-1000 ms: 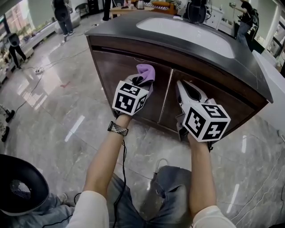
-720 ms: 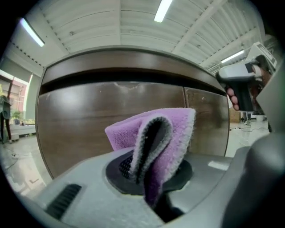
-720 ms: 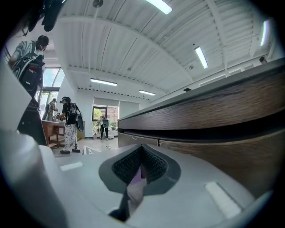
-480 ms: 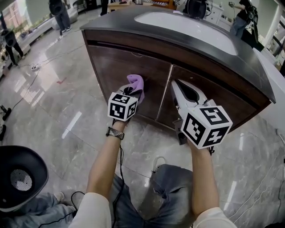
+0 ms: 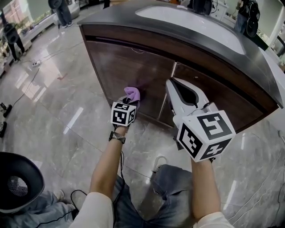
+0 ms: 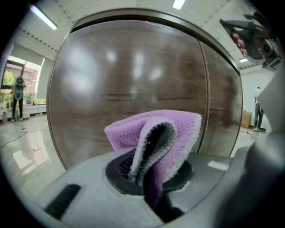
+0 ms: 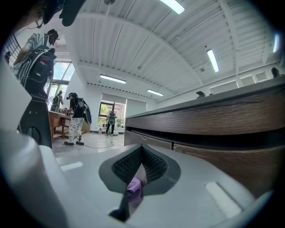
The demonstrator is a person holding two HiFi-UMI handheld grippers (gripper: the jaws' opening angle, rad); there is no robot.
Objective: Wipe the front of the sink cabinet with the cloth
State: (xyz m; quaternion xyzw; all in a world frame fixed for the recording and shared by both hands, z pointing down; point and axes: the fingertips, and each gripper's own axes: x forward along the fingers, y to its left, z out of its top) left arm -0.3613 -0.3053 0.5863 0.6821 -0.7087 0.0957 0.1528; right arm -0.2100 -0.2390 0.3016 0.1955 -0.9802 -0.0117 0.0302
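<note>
A purple cloth (image 5: 132,93) (image 6: 171,129) is pinched in my left gripper (image 5: 129,99) (image 6: 149,176), which is shut on it. The cloth's folded end presses low against the left door (image 5: 129,62) (image 6: 133,75) of the dark wood sink cabinet, near the seam between the two doors. My right gripper (image 5: 171,83) (image 7: 141,156) is shut with nothing in it. It hovers in front of the right door (image 5: 218,100), pointing up toward the dark countertop (image 5: 178,33). The cloth (image 7: 135,187) shows as a small purple patch below the right gripper's closed jaws.
A white basin (image 5: 191,20) sits in the countertop. A black round object (image 5: 18,182) stands on the glossy marble floor at lower left. My knees in jeans (image 5: 169,187) are just below the grippers. People (image 5: 60,11) stand far back; a cable (image 5: 35,71) crosses the floor.
My left gripper has slid down the left door with the cloth, from near its top to its lower part. The right gripper stayed shut and shifted slightly closer to the head camera.
</note>
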